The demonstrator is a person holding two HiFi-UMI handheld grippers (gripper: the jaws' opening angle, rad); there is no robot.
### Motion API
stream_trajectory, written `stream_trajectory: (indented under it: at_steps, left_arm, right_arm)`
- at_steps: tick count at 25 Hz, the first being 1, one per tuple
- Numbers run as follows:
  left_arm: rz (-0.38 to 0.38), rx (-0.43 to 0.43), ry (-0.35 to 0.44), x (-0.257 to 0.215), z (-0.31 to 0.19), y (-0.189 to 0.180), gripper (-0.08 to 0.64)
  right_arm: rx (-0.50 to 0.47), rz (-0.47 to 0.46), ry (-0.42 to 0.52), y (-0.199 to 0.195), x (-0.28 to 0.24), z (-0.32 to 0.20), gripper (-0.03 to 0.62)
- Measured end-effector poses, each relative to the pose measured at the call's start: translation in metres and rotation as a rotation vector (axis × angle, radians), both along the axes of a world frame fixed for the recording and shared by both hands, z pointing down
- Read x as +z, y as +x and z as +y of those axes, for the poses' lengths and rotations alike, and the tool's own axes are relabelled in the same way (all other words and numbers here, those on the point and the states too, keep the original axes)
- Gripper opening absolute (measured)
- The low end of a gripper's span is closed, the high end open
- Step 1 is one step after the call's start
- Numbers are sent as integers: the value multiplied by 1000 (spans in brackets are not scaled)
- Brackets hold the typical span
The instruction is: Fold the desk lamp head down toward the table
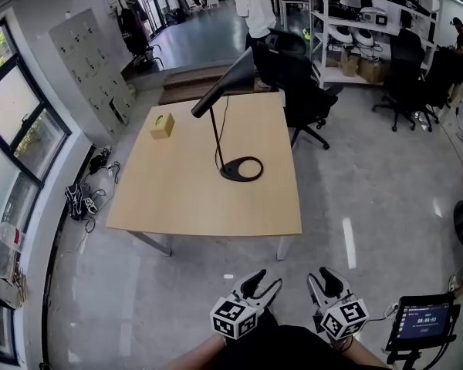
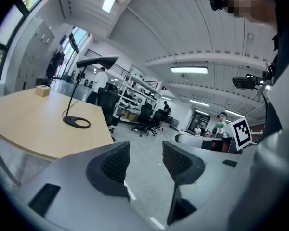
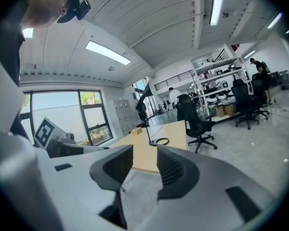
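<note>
With left gripper (image 1: 262,287) and right gripper (image 1: 328,280) both parted on nothing, well short of table (image 1: 177,199) bearing lamp (image 1: 220,122), head up, and box (image 1: 162,125).

Left tool (image 1: 264,284) and right tool (image 1: 322,277) alike: pale grey moulded shells, smooth and rounded, each drawn out into two tapering jaws. Faced on the inner sides with black ribbed pads (image 2: 114,166), set in dark rounded surrounds. Small dark rectangular recesses sunk into the grey shell behind. Topped at the rear with a white cube (image 1: 233,317), printed with black square markers, a different pattern on each face. Dark clothing (image 1: 293,351) over the torso. Black camera (image 3: 81,7) worn at the head.
</note>
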State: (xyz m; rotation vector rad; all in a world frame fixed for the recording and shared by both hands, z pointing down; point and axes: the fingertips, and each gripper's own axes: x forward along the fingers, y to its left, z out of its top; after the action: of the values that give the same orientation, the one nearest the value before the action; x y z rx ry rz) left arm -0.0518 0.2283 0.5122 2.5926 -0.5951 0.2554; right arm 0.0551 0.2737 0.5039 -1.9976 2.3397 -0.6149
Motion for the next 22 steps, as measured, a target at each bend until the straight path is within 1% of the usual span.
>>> stream_trajectory:
  at_steps: [4, 9, 15, 19, 22]
  left_arm:
    - [0, 11, 7, -4, -31, 8, 224]
    - [5, -35, 5, -3, -71, 3, 224]
    - [-1, -68, -18, 2, -97, 6, 224]
    - [-15, -105, -29, 8, -116, 13, 224]
    - [-25, -166, -22, 5, -137, 21, 224]
  right_arm:
    - [-41, 26, 23, -1, -11, -39, 156]
    - [-65, 24, 25, -4, -10, -77, 156]
    - [-106, 33, 19, -1, -10, -108, 156]
    - [-158, 22, 7, 4, -2, -130, 156]
    - [-213, 9, 11, 15, -3, -155, 156]
